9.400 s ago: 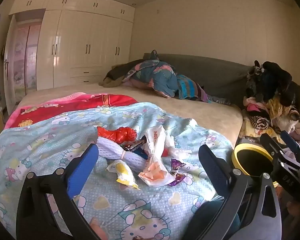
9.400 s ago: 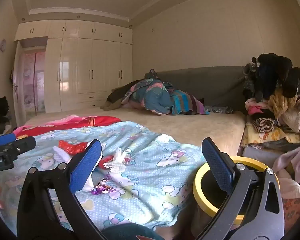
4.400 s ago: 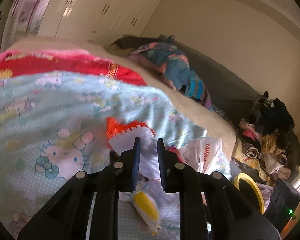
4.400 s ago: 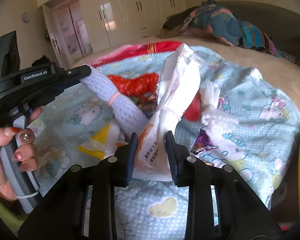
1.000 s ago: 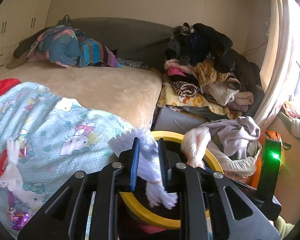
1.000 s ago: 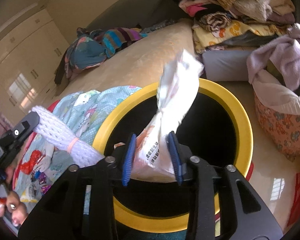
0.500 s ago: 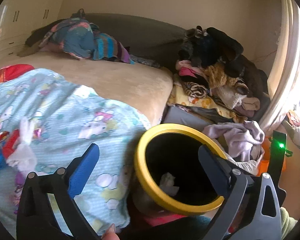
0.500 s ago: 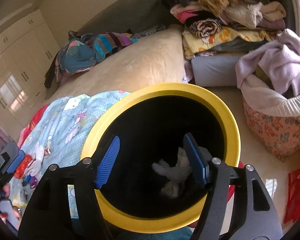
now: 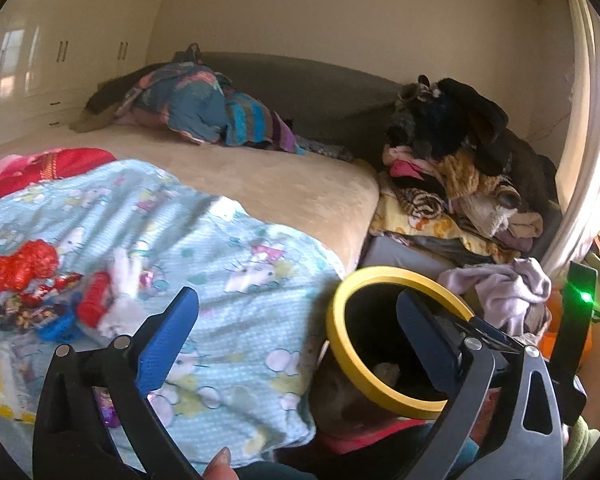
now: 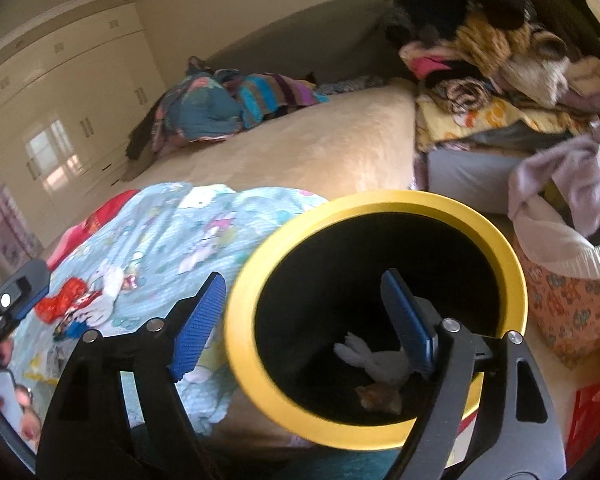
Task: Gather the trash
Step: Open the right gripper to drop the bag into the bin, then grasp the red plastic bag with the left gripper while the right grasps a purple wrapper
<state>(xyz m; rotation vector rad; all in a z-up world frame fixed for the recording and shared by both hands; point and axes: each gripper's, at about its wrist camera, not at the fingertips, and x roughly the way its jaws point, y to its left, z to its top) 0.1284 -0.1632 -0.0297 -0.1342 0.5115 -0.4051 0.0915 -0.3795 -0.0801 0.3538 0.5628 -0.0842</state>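
A black bin with a yellow rim (image 9: pixel 338 344) (image 10: pixel 380 204) stands at the bed's corner. White trash (image 10: pixel 374 362) lies at its bottom. My right gripper (image 10: pixel 300 322) is open and empty over the bin's near left rim. My left gripper (image 9: pixel 296 332) is open and empty, between the bin and the bed. More trash lies on the Hello Kitty blanket (image 9: pixel 236 264): a red wrapper (image 9: pixel 16 264), a white tissue (image 9: pixel 122 304), dark and blue wrappers (image 9: pixel 40 312) and a yellow packet (image 9: pixel 0 384). The pile also shows in the right wrist view (image 10: pixel 76 304).
A stack of folded clothes (image 9: pixel 460 184) stands right of the bed. A lilac cloth (image 9: pixel 504 292) hangs over a floral basket (image 10: pixel 572 316) beside the bin. Bundled bedding (image 9: pixel 204 108) lies at the bed's far end. White wardrobes (image 9: pixel 60 60) fill the left wall.
Both grippers opened and dropped the white net and the white bag into the bin. Since then both have swung left, toward the bed.
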